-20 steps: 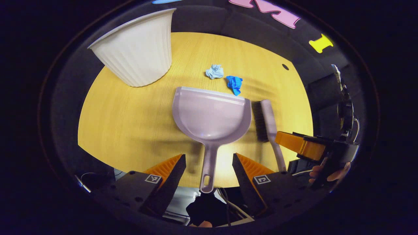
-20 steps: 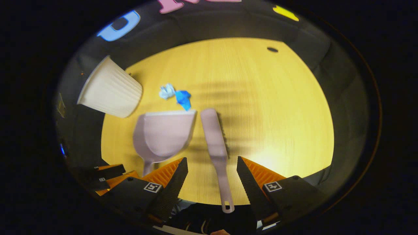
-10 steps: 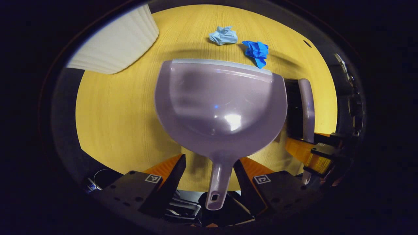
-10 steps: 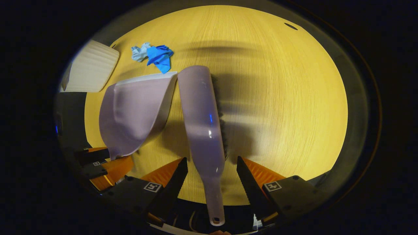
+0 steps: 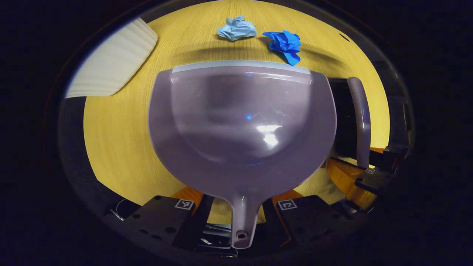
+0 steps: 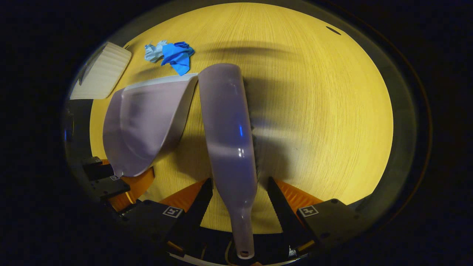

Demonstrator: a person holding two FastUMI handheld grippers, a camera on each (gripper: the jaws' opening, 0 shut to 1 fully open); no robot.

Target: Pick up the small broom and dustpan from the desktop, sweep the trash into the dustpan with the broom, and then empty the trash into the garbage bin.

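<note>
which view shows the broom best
The right gripper view: the broom runs lengthwise up the middle, its handle between that hand-held gripper's fingers. The left gripper view shows it at the right edge, beside the dustpan.

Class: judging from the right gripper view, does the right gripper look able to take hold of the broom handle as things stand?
Probably yes. The right gripper has its jaws open on either side of the broom handle, with nothing between them.

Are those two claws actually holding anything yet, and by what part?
The left gripper looks closed on the dustpan at its handle neck. The right gripper straddles the broom handle with its fingers apart, gripping nothing.
</note>
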